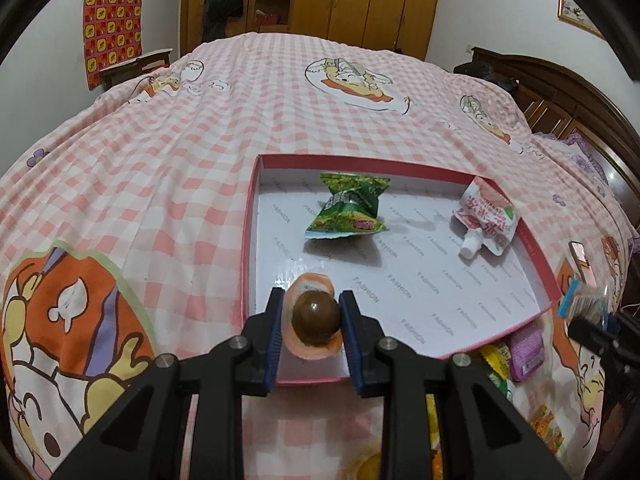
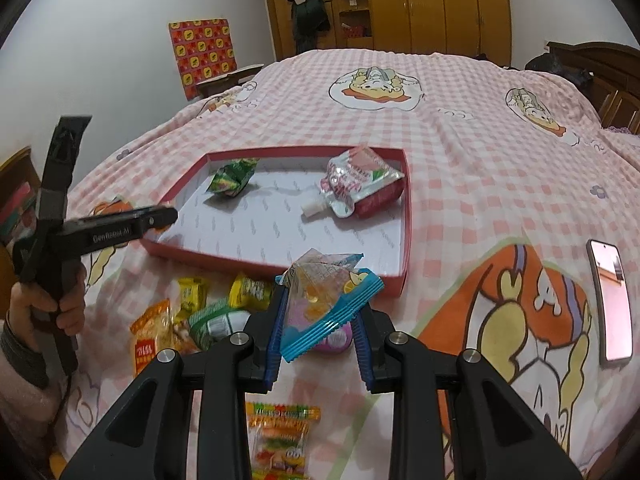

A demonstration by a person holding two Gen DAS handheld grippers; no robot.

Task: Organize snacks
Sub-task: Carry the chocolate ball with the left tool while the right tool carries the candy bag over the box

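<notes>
Our left gripper (image 1: 313, 312) grips a brown jelly cup (image 1: 315, 317) over the box (image 1: 538, 260); our right gripper (image 2: 320, 320) clamps a blue packet (image 2: 324, 312). Two snacks lie boxed, and several packets (image 2: 192, 316) wait on the bed.

Box lining (image 1: 420, 280): "FASHION" printed repeatedly. Left gripper (image 2: 160, 216) body: "GenRobot.AI". Snack packet lettering too small to read.

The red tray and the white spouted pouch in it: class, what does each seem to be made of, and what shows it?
Red tray: probably cardboard, matte; thin straight folded walls and a white printed paper lining.
Spouted pouch: likely plastic-foil laminate, glossy; shiny crinkled reflections, with a hard white plastic cap.
</notes>
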